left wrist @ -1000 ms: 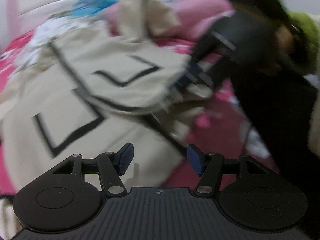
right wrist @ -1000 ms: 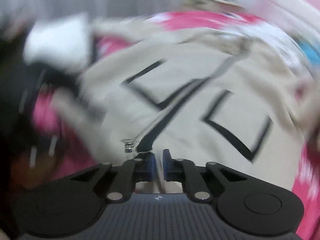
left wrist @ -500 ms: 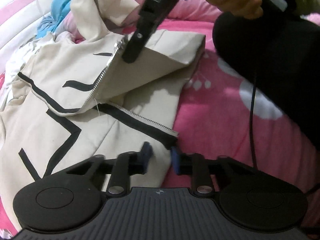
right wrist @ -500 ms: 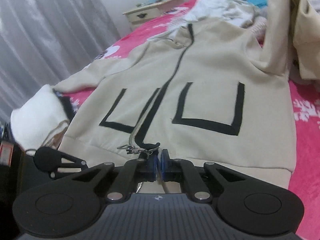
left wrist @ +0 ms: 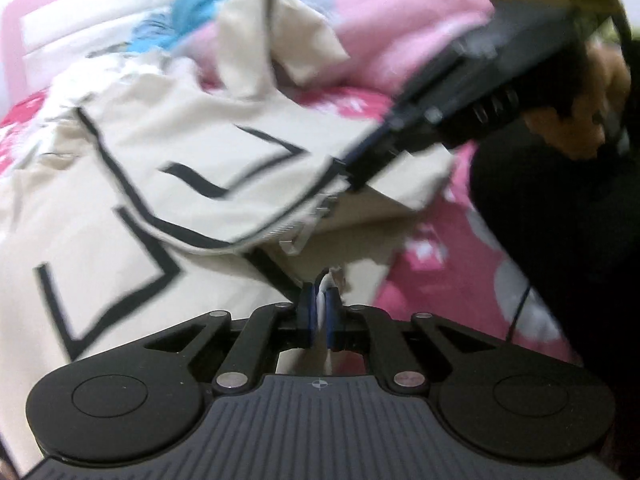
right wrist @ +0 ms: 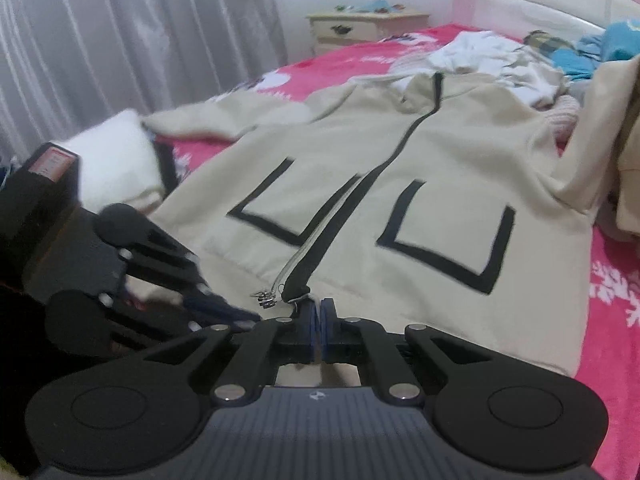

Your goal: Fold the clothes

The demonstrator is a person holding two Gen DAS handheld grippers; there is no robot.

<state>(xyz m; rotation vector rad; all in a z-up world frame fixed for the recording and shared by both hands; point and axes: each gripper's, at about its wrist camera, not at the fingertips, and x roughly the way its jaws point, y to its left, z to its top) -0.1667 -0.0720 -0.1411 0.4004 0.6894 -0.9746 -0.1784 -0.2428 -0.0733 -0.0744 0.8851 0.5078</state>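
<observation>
On the pink bed (right wrist: 612, 280), the cream jacket (right wrist: 440, 168) lay front up. The left claw (left wrist: 319, 312) and right claw (right wrist: 319, 330) were each pinched tight on its near hem beside the zipper (right wrist: 266, 300), probably to zip or straighten it.

Left tongs (left wrist: 319, 312) now clamped on jacket hem (left wrist: 324, 280)

jacket (right wrist: 420, 208) on bed (right wrist: 612, 288), nightstand (right wrist: 366, 26) behind
</observation>
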